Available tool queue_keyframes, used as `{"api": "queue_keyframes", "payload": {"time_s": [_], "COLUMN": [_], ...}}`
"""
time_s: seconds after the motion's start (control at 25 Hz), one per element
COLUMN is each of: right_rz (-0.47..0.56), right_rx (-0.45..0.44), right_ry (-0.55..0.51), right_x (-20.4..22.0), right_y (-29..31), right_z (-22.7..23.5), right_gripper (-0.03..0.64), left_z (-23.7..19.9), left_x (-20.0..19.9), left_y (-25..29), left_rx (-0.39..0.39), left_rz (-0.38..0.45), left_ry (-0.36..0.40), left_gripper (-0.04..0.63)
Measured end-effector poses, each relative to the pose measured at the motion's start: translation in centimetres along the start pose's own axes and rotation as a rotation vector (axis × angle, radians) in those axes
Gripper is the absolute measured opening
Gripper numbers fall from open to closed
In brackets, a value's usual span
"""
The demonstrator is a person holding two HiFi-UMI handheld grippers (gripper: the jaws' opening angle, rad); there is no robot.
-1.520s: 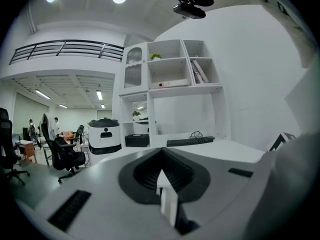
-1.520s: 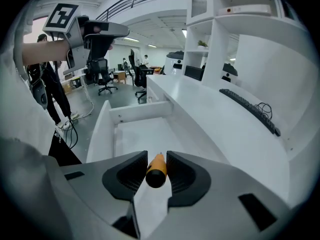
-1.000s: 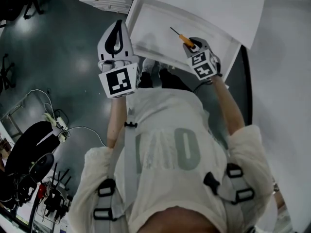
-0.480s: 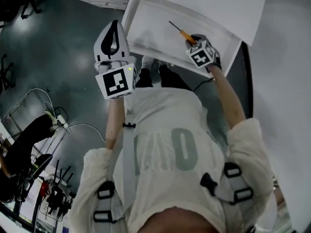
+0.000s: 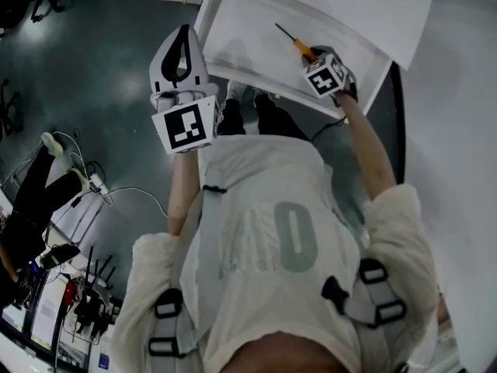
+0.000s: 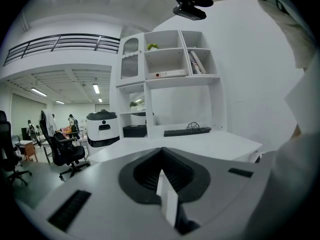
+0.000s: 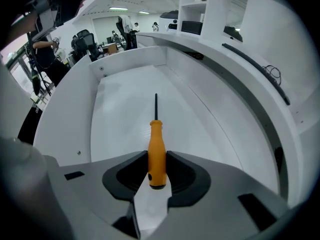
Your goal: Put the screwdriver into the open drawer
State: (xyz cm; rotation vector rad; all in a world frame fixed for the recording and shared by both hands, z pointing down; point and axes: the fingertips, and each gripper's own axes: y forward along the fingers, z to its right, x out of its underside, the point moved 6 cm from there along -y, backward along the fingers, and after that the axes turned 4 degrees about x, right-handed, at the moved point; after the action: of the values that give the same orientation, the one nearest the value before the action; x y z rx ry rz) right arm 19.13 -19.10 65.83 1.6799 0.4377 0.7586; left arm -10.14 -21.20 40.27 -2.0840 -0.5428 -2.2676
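Note:
The screwdriver (image 7: 156, 144) has an orange handle and a thin black shaft. My right gripper (image 7: 156, 160) is shut on the handle, with the shaft pointing ahead over the white floor of the open drawer (image 7: 125, 109). From the head view, the right gripper (image 5: 317, 62) hangs inside the drawer (image 5: 241, 33) near its right end, and the screwdriver (image 5: 298, 45) sticks out up and to the left. My left gripper (image 5: 181, 59) is held outside the drawer's left front corner, jaws together and nothing in them. The left gripper (image 6: 162, 171) faces level across the room.
A white desk top (image 5: 373, 10) overhangs the drawer's back. The person's feet (image 5: 248, 111) stand under the drawer front on a dark floor (image 5: 85, 84) with cables (image 5: 105, 193). A shelf unit (image 6: 170, 59), a keyboard (image 6: 187, 131) and office chairs (image 6: 67, 154) lie ahead of the left gripper.
My right gripper has sunk into the drawer with the screwdriver, tipping more steeply down. The left gripper has stayed about where it was.

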Motion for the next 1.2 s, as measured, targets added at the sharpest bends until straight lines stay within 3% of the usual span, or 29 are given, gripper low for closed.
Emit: {"api": "queue_keyframes", "payload": {"time_s": [0.4,0.56,0.8,0.96,1.2], "right_rz": [-0.031,-0.038,-0.028,-0.019,-0.009], "right_rx": [-0.002,-0.010,-0.085,-0.089,-0.158], "right_ry": [0.002,0.020,0.083,0.079,0.087], "right_x": [-0.2,0.0,0.0,0.1,0.2], "right_y": [-0.9,-0.9,-0.7,-0.8,-0.9], "right_z": [0.0,0.1,0.0,-0.1,-0.9], "right_gripper": [0.112,0.112,0.114,0.115,0.202], "left_z": [0.2,0.4,0.3,0.4,0.0], "left_x": [0.6,0.4,-0.1,-0.3,-0.7], "left_y": [-0.7,-0.9,-1.3,-1.7,-1.8], "left_rx": [0.041,0.030,0.032,0.025,0.005], "left_rz": [-0.029,-0.012,-0.002,0.003,0.027], "left_ry": [0.071,0.029,0.059,0.056,0.034], "left_gripper": [0.005,0.005,0.005,0.005,0.005]}}
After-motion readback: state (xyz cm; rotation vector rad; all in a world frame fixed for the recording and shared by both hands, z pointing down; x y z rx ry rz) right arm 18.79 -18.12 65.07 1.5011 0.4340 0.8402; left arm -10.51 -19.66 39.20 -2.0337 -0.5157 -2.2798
